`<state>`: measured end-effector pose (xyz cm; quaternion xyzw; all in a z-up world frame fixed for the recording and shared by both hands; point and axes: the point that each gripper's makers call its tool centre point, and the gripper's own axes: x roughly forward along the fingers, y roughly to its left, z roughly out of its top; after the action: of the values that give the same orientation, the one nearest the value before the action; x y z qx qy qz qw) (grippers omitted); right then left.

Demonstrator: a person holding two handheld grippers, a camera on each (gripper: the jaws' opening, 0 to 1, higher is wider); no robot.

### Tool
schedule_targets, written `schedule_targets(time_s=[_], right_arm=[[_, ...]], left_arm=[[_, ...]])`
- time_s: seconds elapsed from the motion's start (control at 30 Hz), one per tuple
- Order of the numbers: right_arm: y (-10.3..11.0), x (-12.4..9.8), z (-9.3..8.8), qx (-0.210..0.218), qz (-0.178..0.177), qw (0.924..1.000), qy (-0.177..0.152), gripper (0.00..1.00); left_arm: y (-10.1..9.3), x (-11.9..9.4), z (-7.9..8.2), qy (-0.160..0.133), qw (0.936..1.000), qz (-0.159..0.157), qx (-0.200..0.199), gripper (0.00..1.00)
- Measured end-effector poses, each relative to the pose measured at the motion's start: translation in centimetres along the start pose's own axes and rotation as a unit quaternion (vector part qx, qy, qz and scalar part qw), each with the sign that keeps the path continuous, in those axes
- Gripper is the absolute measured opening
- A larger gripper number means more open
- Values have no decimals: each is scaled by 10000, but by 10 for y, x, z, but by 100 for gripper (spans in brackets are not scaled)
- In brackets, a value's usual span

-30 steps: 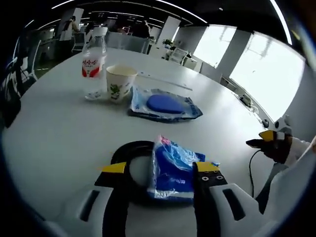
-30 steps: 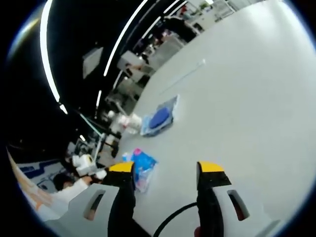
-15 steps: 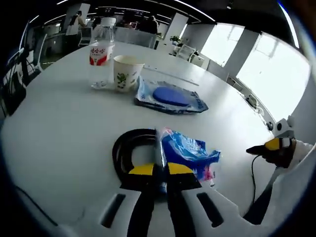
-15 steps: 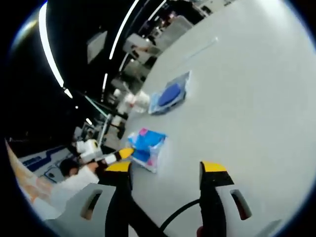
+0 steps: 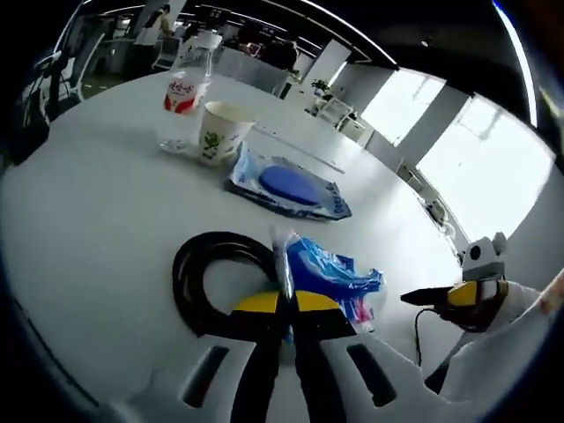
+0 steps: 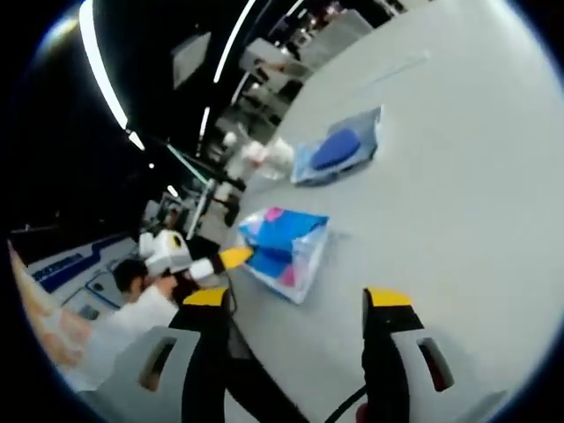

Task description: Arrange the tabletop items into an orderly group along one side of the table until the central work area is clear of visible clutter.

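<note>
My left gripper (image 5: 280,301) is clamped on the blue packet (image 5: 328,275), beside the cable coil (image 5: 211,273). Right gripper (image 6: 300,297) gapes wide above the table (image 6: 458,176).

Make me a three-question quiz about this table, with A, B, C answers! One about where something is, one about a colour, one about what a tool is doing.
1. Where is the paper cup?
A. Beside the water bottle
B. Inside the black cable coil
C. On the flat blue packet

2. What colour is the bottle's label?
A. Green
B. Red
C. Purple

3. What is the left tool doing?
A. Open over the cup
B. Shut on the crinkly blue bag
C. Holding the bottle

Answers: 1 A, cup and bottle stand side by side at the far edge. 2 B, a red band wraps the bottle. 3 B, its yellow tips meet on the bag's edge, while the right tool is open.
</note>
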<state>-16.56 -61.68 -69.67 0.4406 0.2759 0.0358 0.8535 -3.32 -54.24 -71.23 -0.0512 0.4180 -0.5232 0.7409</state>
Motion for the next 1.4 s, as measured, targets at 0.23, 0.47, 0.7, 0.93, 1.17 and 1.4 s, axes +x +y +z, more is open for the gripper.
schedule_targets(time_s=[0.23, 0.47, 0.7, 0.93, 1.17, 1.4], right_arm=[[15, 16, 13, -77, 175, 9998, -81, 56], [4, 10, 17, -286, -113, 9993, -216, 38], [-11, -3, 27, -158, -408, 9978, -506, 16], [-22, -13, 22, 72, -590, 9969, -519, 12], [-37, -29, 27, 238, -817, 9941, -672, 3], [-49, -44, 27, 434, -918, 9910, -871, 2]], left_arm=[[-25, 7, 8, -111, 9994, -312, 27, 0], [-47, 11, 12, -186, 9976, -636, -221, 0], [-62, 13, 12, -238, 9950, -866, -431, 0], [-78, 16, 7, -70, 9951, -964, -222, 0], [-97, 23, -10, 286, 9926, -1168, 150, 0], [-113, 30, -19, 537, 9884, -1367, 385, 1]])
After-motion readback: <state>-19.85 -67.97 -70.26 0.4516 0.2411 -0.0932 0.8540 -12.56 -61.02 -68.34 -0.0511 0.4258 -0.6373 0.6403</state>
